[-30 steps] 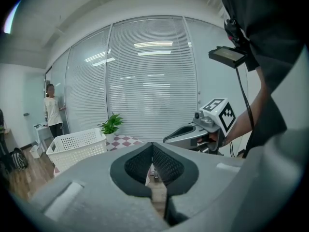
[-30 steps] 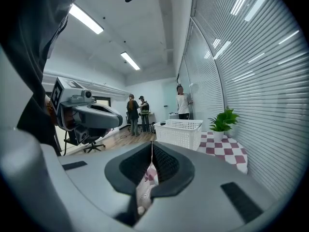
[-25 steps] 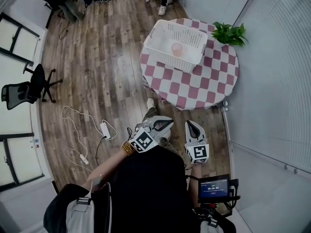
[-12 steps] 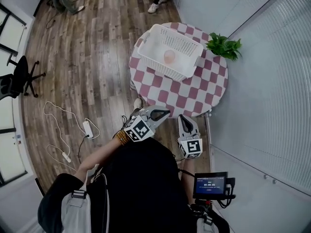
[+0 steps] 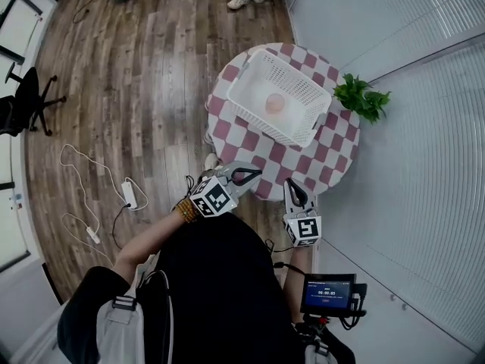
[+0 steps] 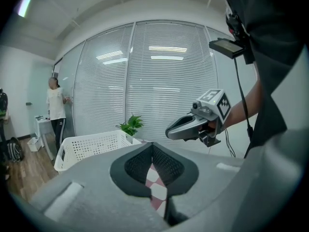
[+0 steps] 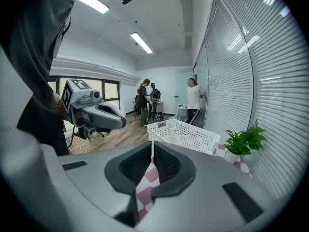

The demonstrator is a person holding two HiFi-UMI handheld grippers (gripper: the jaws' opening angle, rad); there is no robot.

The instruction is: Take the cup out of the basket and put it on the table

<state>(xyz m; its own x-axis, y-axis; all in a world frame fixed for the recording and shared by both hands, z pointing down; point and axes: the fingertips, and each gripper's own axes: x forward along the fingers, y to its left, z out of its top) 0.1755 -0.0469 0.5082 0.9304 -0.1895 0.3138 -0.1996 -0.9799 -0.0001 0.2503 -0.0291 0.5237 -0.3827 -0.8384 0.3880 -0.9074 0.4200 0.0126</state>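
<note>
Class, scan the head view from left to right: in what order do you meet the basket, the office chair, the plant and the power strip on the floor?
office chair → power strip → basket → plant

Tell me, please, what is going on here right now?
A person stands by the round checkered table with a claw in each hand. The left claw and right claw are both shut and empty, held near the table's edge, well short of the white basket. The pink cup is in that basket, not yet touched.
</note>
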